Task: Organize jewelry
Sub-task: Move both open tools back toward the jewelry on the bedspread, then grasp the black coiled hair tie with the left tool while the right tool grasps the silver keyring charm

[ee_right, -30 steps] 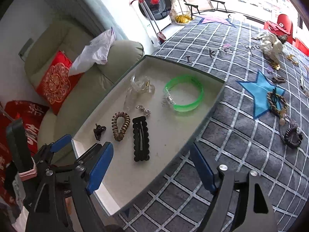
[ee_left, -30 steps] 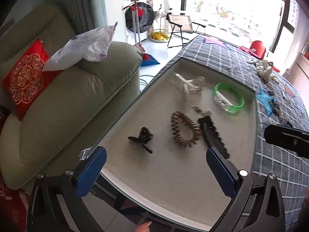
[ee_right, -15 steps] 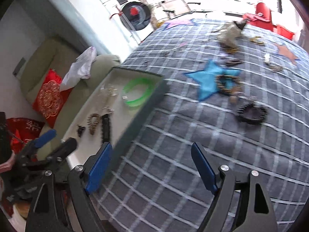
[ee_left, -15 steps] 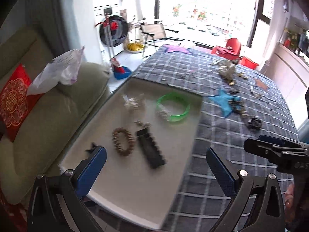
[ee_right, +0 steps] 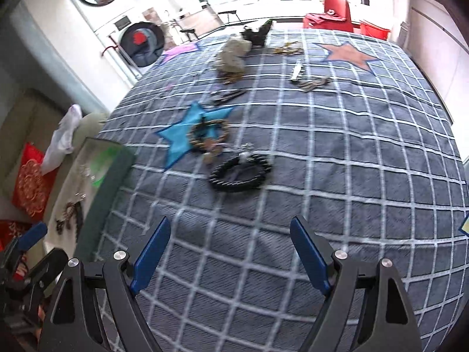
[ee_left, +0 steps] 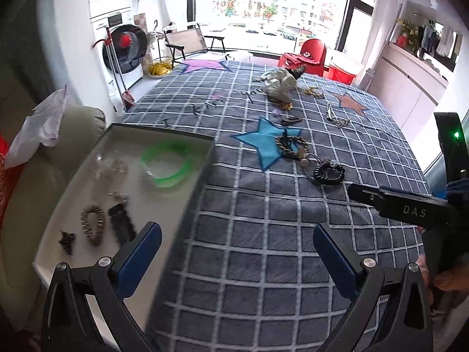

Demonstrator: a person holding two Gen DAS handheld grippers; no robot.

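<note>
On grid blanket, ahead of right gripper [ee_right: 230, 250]: black spiked bracelet [ee_right: 240, 173], flat, apart from tray [ee_left: 202, 176] | long axis: left-right in right view | likely light, floppy, prickly; best pinched across near band | right jaws spread, empty | left gripper [ee_left: 237, 256] likewise spread, empty.
</note>
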